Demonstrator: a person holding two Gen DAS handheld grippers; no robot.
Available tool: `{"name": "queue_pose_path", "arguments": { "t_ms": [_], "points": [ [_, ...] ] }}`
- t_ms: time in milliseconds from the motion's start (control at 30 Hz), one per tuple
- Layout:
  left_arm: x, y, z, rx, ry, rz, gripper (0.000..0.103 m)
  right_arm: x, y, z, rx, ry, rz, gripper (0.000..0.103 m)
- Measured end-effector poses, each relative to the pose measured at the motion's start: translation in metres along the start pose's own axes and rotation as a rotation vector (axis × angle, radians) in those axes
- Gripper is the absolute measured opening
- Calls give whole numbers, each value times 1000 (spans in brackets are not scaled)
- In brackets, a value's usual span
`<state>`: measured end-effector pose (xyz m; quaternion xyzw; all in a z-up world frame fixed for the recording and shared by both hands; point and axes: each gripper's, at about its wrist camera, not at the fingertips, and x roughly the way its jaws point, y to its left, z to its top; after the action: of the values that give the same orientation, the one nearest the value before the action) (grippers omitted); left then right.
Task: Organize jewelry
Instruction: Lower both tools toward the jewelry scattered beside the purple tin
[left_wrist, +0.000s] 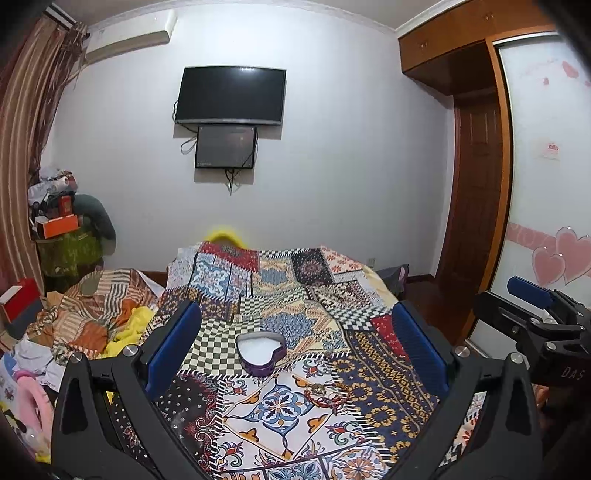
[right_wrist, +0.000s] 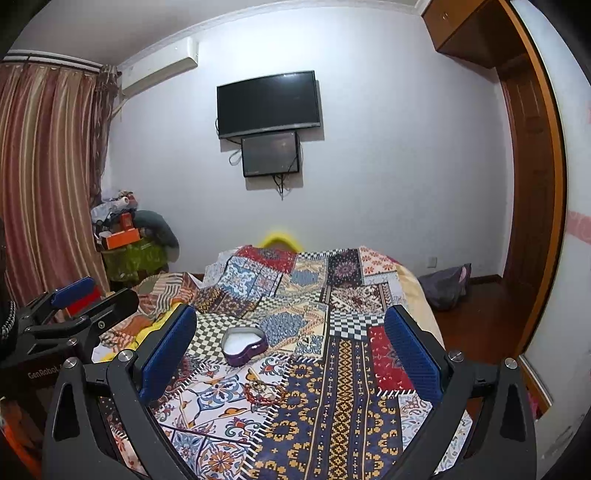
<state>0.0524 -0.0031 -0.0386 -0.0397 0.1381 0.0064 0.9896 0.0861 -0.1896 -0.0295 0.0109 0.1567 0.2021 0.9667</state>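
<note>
Left gripper (left_wrist: 295, 347) fingers spread, empty, right gripper (right_wrist: 291, 350) same, purple heart box (left_wrist: 261, 350) open on patchwork bedspread (left_wrist: 388, 398), bracelets (left_wrist: 327, 395) near it

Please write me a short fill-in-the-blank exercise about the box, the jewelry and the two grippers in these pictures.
1. The purple box on the bedspread is shaped like a ____.
2. The box has no lid on, so it stands ____.
3. The jewelry lies ____ the box, on the bedspread.
4. The left gripper and the right gripper both hold ____.

Missing words: heart; open; outside; nothing
</note>
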Motion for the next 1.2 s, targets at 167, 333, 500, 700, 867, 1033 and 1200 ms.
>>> {"name": "queue_pose_path", "arguments": {
  "t_ms": [167, 333, 500, 700, 867, 1033, 1200],
  "points": [
    [29, 6, -9, -14, 65, 14, 103, 27, -10, -10, 17, 69, -11, 101],
    [58, 13, -23, -25, 125, 38, 103, 50, -20, -22, 20, 132, -28, 101],
    [86, 21, -42, -27, 187, 64, 103, 78, -27, -37, 6, 226, -30, 101],
    [122, 30, -71, -43, 315, 41, 103, 107, -32, -59, -10, 327, 4, 100],
    [145, 31, -91, -43, 409, 8, 91, 124, -32, -69, -30, 398, 63, 81],
    [161, 25, -99, -41, 477, -59, 73, 140, -27, -75, -49, 470, 134, 60],
    [177, 15, -105, -19, 531, -114, 59, 156, -25, -80, -74, 524, 171, 46]
  ]
}}
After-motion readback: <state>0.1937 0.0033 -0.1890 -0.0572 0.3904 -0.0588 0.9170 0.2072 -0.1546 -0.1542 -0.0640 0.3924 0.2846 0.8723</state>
